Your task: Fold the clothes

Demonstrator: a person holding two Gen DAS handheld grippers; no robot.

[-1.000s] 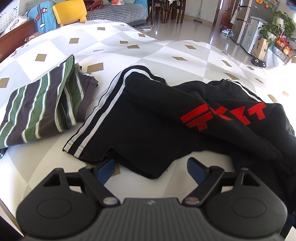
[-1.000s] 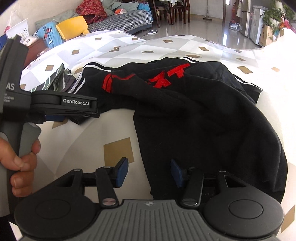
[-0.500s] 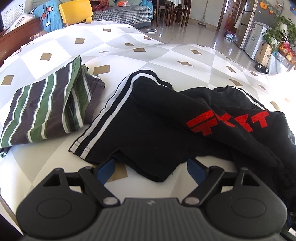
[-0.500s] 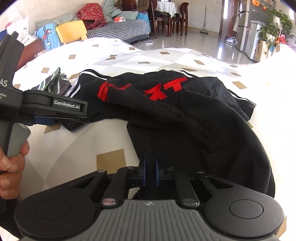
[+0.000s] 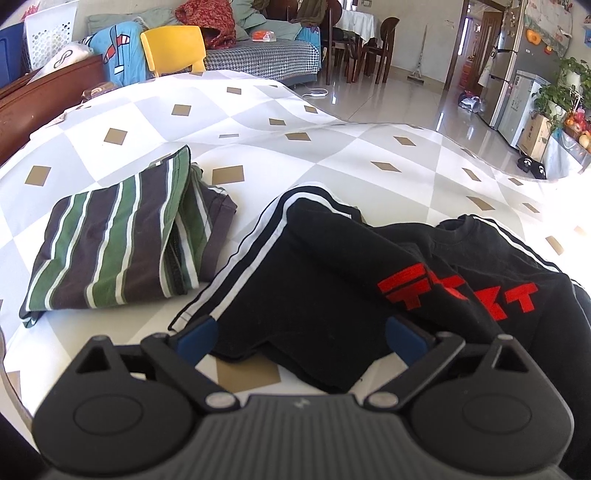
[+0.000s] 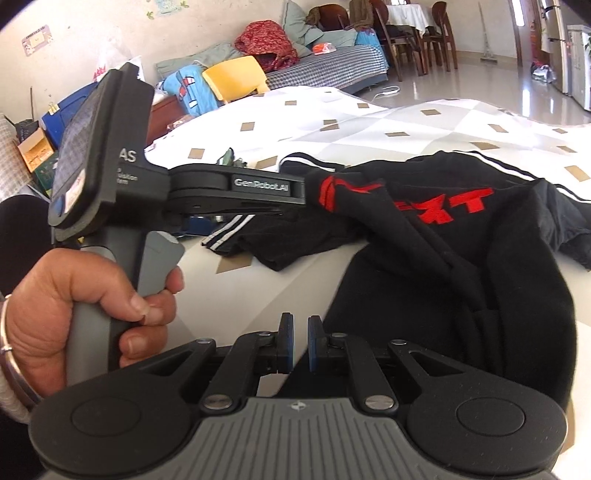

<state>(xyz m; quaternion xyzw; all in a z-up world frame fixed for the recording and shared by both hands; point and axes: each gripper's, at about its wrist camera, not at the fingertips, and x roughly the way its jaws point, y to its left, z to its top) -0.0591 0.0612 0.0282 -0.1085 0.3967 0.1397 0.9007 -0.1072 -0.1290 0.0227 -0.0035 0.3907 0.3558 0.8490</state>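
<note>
Black T-shirt with red lettering (image 5: 314,280), rumpled on the near right of the white-and-grey checked cloth with tan diamonds (image 5: 332,147).

My left gripper (image 5: 301,336) has just been opening and stands wide, its blue pads either side of the shirt's near hem, not pressing it. My right gripper (image 6: 300,341) is closed to a thin slit at the shirt's near edge; I cannot tell whether cloth is pinched. My left hand (image 6: 85,306) grips its handle, blocking the right camera's left side. Left of the shirt, apart from it, lies a folded green, grey and white striped garment (image 5: 110,251). Far left are a yellow plastic chair (image 5: 173,48) and a white perforated basket (image 5: 48,33), its contents hidden.
</note>
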